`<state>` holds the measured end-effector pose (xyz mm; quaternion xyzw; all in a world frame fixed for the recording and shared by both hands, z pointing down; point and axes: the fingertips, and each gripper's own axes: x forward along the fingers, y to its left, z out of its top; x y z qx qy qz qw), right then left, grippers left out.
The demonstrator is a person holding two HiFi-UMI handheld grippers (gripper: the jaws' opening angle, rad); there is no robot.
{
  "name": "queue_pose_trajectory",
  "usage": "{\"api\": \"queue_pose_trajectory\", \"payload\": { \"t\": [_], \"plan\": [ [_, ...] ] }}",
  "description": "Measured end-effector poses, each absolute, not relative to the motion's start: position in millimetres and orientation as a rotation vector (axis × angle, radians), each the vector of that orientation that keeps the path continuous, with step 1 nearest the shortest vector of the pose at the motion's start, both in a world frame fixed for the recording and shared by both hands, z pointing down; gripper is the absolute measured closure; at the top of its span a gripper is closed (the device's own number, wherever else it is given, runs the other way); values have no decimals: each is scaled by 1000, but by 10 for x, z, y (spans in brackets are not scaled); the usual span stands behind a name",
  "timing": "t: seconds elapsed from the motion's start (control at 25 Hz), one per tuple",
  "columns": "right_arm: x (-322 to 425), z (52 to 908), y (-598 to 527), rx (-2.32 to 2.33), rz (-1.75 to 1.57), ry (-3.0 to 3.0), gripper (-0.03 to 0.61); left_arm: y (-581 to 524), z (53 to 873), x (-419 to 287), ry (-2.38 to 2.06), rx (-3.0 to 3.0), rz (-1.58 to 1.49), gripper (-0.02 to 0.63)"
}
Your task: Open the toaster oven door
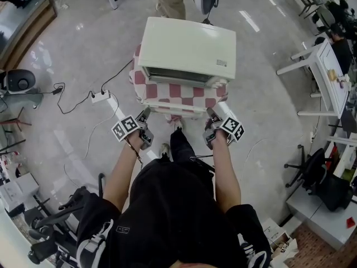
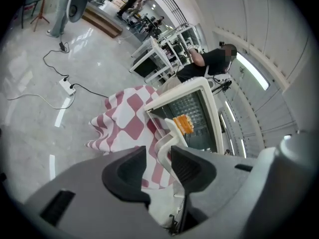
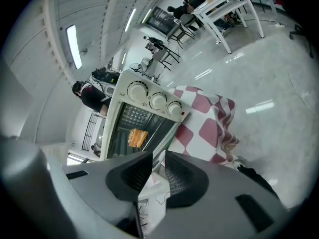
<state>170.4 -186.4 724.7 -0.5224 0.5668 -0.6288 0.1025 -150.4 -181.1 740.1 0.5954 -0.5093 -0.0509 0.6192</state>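
The left gripper (image 2: 159,157) has its jaws released, standing apart around the white handle (image 2: 167,133), which sits nearer the right-hand jaw. The right gripper (image 3: 158,166) is clenched on the handle's other end. Just beyond both sets of jaws, the door (image 3: 160,129) stands ajar on the toaster oven (image 1: 187,49), which rests on a checked cloth (image 2: 127,114). Deeper inside lies an orange item (image 3: 137,136).

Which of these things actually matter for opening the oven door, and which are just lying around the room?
Part of the job:
- toaster oven
- door handle
- left gripper, jaws apart around the handle
- right gripper, closed on the handle

Just lying about:
- checkered cloth under the oven
- power strip on the floor
- office chair
- white desk
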Motion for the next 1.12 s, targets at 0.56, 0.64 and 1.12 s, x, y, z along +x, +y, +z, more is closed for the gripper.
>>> {"api": "queue_pose_trajectory", "payload": {
  "t": [0.56, 0.64, 1.12],
  "plan": [
    [1692, 7369, -1751, -1530, -1888, 1664, 491, -2148, 7301, -1786, -1169, 1343, -235, 439],
    [1688, 7371, -1740, -1524, -1890, 1663, 492, -2150, 7333, -1748, -1155, 1346, -204, 447],
    [1668, 7666, -1560, -1546, -1981, 1652, 502, -1959, 7631, -1721, -1170, 1313, -83, 555]
  ]
}}
